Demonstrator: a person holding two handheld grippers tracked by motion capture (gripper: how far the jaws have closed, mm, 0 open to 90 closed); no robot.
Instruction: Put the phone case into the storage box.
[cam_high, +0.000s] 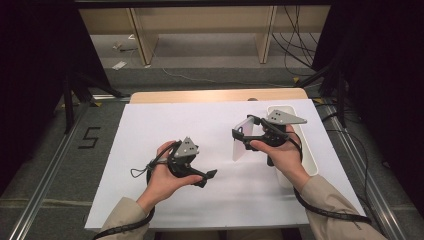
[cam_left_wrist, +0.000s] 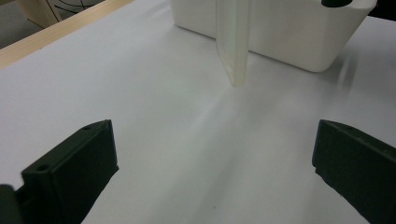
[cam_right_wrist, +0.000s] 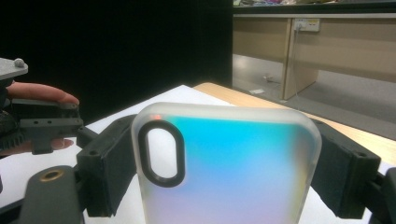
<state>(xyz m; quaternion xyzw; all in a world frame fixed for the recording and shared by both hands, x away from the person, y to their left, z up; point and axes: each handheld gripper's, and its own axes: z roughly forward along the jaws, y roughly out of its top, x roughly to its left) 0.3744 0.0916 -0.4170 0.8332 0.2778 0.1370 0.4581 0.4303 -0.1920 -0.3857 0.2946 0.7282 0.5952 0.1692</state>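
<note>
Frosted plastic, the phone case (cam_right_wrist: 229, 163) looks light, bendy and a bit slippery (best pinched by its two long edges), and the right gripper (cam_high: 248, 131) squeezes it upright above the white table (cam_high: 165, 125) while the left gripper (cam_high: 206, 177) waits wide open.

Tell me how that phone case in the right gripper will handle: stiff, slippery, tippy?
The phone case, clamped across its width by the right gripper, looks thin and translucent, so probably light and somewhat bendy if squeezed harder. Its smooth, frosted surface may slip between the pads. It hangs on edge above the white sheet; set down that way it would likely topple flat.
</note>
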